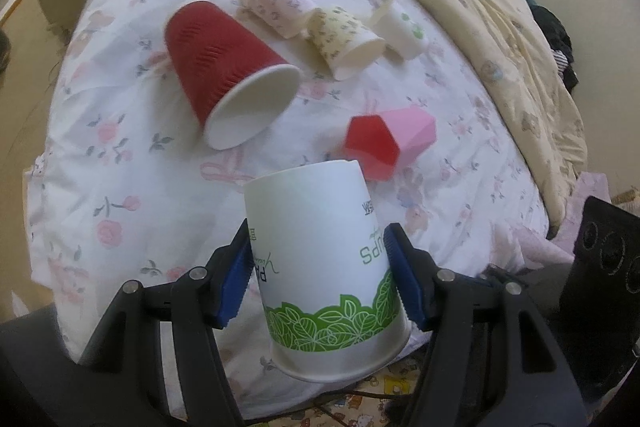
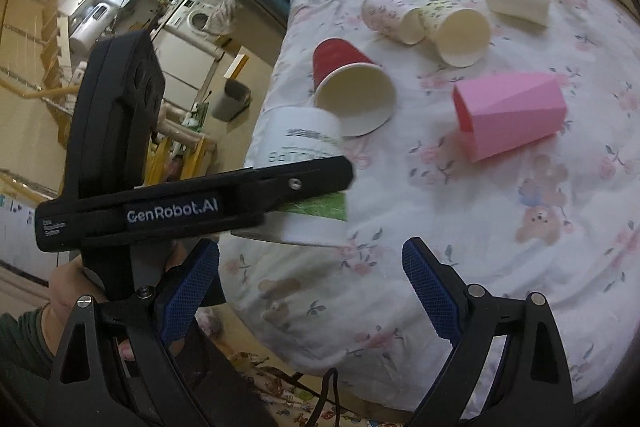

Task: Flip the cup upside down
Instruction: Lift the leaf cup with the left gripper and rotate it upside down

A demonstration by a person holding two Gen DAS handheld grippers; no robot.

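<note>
My left gripper [image 1: 320, 275] is shut on a white paper cup with a green leaf band [image 1: 324, 267]. The cup is upside down, base up and rim towards the camera, held just above the near edge of the bed. In the right wrist view the same cup [image 2: 304, 143] shows behind the left gripper's black body [image 2: 192, 203]. My right gripper [image 2: 310, 291] is open and empty above the bed's near edge, to the right of the held cup.
On the floral bedsheet [image 1: 120, 155] lie a red cup [image 1: 224, 71], a pink faceted cup [image 1: 384, 139], and three patterned paper cups [image 1: 344, 39] on their sides. A cream quilt [image 1: 500, 27] lies at the right. Room furniture [image 2: 180, 39] is beyond the bed.
</note>
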